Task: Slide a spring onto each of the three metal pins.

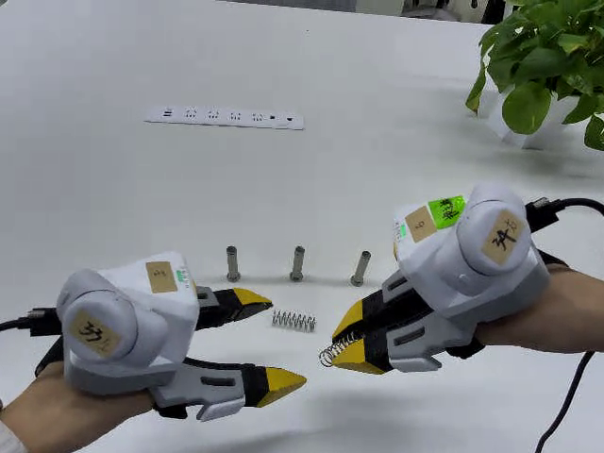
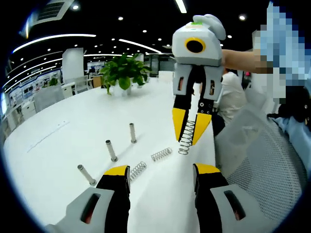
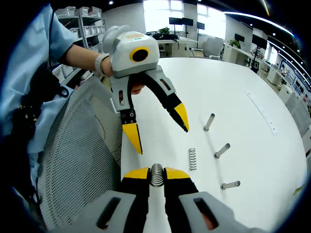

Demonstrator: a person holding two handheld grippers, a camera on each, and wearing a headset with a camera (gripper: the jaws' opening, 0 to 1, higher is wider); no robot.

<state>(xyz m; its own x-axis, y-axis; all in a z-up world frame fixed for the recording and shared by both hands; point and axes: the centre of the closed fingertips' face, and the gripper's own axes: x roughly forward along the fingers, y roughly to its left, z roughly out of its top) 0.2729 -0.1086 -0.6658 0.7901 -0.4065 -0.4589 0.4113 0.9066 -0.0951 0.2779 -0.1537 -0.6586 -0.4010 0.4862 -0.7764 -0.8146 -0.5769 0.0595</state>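
Head view: the right gripper (image 1: 338, 347) is closed on a spring (image 1: 331, 352). The spring juts past the jaw tips, and the right gripper view shows it end-on, so its long axis runs along the jaws. All three pins (image 1: 297, 263) stand upright and bare in a row on the table (image 1: 94, 189). The held spring sits on the near side of that row, low and roughly level, closest to the pin at the right end (image 1: 360, 268). In my judgement it needs turning upright above that pin. The left gripper (image 1: 288, 342) is wide open and empty, also on the near side of the row. A loose spring (image 1: 293, 321) lies flat just in front of the middle pin. The left gripper view suggests two loose springs lying end to end, but I cannot confirm this.
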